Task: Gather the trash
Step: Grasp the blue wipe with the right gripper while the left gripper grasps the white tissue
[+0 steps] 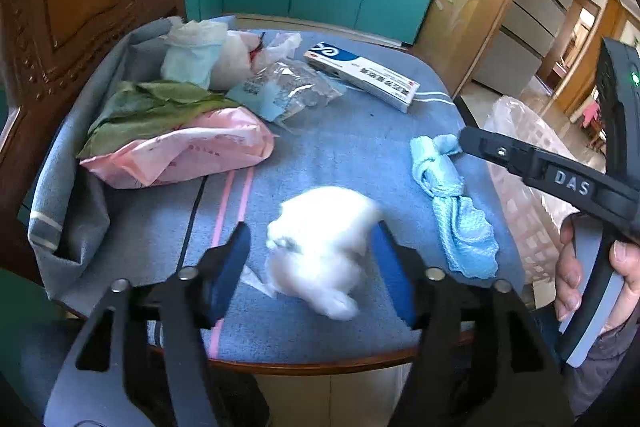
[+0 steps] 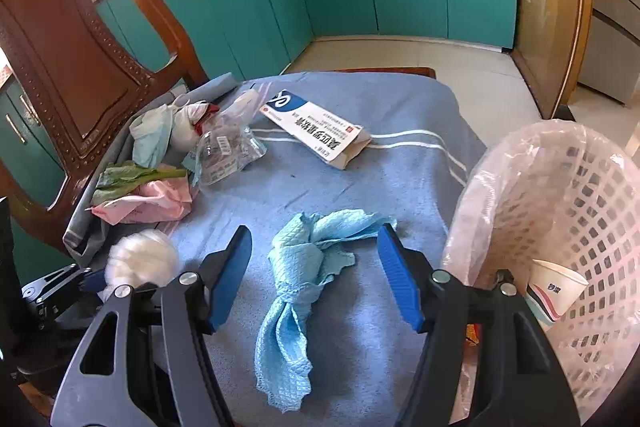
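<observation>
A: Item one, left gripper (image 1: 310, 259). Condition?
B: Fingers apart, the white tissue wad (image 1: 320, 247) between them, blurred. Whether the blue pads press on it I cannot tell. It sits at the table's near edge, on the blue towel (image 1: 352, 147) that covers the table.

A: Item two, right gripper (image 2: 314, 267).
B: Fingers apart, nothing clamped. The knotted light-blue cloth (image 2: 298, 275) lies on the towel between them, touching neither pad, near the table's right edge.

A: Receptacle?
B: A white lattice basket (image 2: 580, 219) lined with a clear bag, just off the right edge. A paper cup (image 2: 554, 291) lies inside it.

A: Remaining stock, far left corner?
B: A heap: pink plastic bag (image 1: 188, 151), green leaves (image 1: 156, 107) on top of it, a pale crumpled bag (image 1: 192, 51) behind, a clear crinkled packet (image 1: 288, 87) beside.

A: Far edge?
B: A long white-and-blue carton (image 1: 360, 73), lying flat, apart from the heap.

A: Holder?
B: A hand (image 1: 592, 279) grips the right tool's handle at the left camera's right margin.
</observation>
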The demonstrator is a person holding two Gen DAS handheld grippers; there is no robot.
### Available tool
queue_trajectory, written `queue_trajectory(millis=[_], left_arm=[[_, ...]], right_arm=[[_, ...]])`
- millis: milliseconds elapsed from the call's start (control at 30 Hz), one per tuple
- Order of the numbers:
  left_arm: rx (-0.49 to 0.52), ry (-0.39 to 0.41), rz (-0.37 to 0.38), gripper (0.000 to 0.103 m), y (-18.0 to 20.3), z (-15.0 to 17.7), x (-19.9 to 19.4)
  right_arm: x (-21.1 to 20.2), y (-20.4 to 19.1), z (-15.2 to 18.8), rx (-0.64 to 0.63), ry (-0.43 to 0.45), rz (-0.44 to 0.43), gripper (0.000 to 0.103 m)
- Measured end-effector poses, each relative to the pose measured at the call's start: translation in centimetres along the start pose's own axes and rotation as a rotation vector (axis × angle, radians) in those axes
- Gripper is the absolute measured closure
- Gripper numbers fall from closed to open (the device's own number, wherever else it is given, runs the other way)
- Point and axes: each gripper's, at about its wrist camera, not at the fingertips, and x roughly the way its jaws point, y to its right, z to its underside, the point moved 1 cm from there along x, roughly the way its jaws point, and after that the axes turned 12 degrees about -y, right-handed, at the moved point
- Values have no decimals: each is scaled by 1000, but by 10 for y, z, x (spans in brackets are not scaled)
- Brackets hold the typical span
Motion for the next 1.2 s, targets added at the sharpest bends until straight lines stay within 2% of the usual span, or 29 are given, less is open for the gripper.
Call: queue_trajectory(millis=[200, 333, 400, 433, 600, 700, 800, 900, 1067, 1200], left_arm=[[-23, -21, 1, 28, -6, -4, 8], [-35, -47, 28, 27, -3, -6, 23], [-35, -57, 24, 39, 1, -7, 29], [-27, -62, 14, 50, 2, -7, 30], [-26, -41, -12, 67, -2, -5, 25], [-33, -1, -49, 67, -6, -6, 15], [-37, 16, -52, 67, -9, -6, 10], [-32, 19, -50, 67, -10, -5, 7], [-35, 8, -63, 66, -12, -2, 9], [-54, -2, -55, 58, -15, -1, 13]], right_arm=[[-6, 6, 0, 28, 32, 13, 38], [-11, 9, -2, 45, 53, 2, 38], [-10, 9, -2, 44, 51, 0, 36], [-9, 8, -1, 38, 48, 3, 35], [-1, -6, 2, -23, 22, 22, 35], [11, -16, 4, -61, -12, 49, 35], [24, -19, 5, -74, -50, 81, 34], [32, -26, 6, -109, -52, 155, 34], [38, -37, 10, -168, -56, 175, 35], [45, -40, 13, -188, -84, 175, 35]])
